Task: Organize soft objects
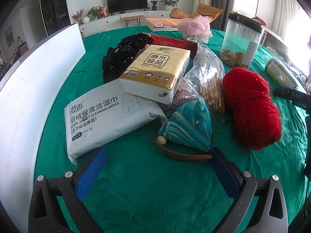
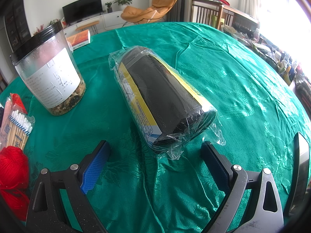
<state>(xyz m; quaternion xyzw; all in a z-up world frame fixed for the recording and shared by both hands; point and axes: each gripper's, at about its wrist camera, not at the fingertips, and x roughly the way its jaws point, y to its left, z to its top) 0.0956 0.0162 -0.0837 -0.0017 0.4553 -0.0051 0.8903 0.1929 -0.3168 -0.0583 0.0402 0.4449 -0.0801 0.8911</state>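
- Left wrist view: the left gripper (image 1: 157, 167) hangs low over the green-clothed desk (image 1: 136, 194), its blue-padded fingers (image 1: 91, 171) spread wide and holding nothing.
- Just ahead of the fingers lies a grey pack of cleaning wipes (image 1: 105, 120); a yellow tissue pack (image 1: 157, 73) rests partly on its far edge.
- A teal striped triangular pouch (image 1: 187, 128) with a wooden bead and brown strap sits just beyond the right finger, touching a clear bag of wooden sticks (image 1: 208, 79).
- A red yarn ball (image 1: 252, 106) lies to the right of the sticks; a black beaded fabric piece (image 1: 120, 58) lies behind the tissue pack.
- Farther back are a pink mesh bath pouf (image 1: 195, 27), a clear jar with a black lid (image 1: 241, 40), and a white board (image 1: 38, 73) standing on the left.
- Right wrist view: the right gripper (image 2: 155, 161) is likewise spread wide and empty.
- A roll of black fabric in clear plastic wrap (image 2: 163, 99) lies on the desk, its near end between and just ahead of the fingertips, untouched by them.
- The jar (image 2: 52, 73) stands to the left, well apart from the roll; cotton swabs (image 2: 17, 128) and the red yarn (image 2: 11, 174) show at the left edge.
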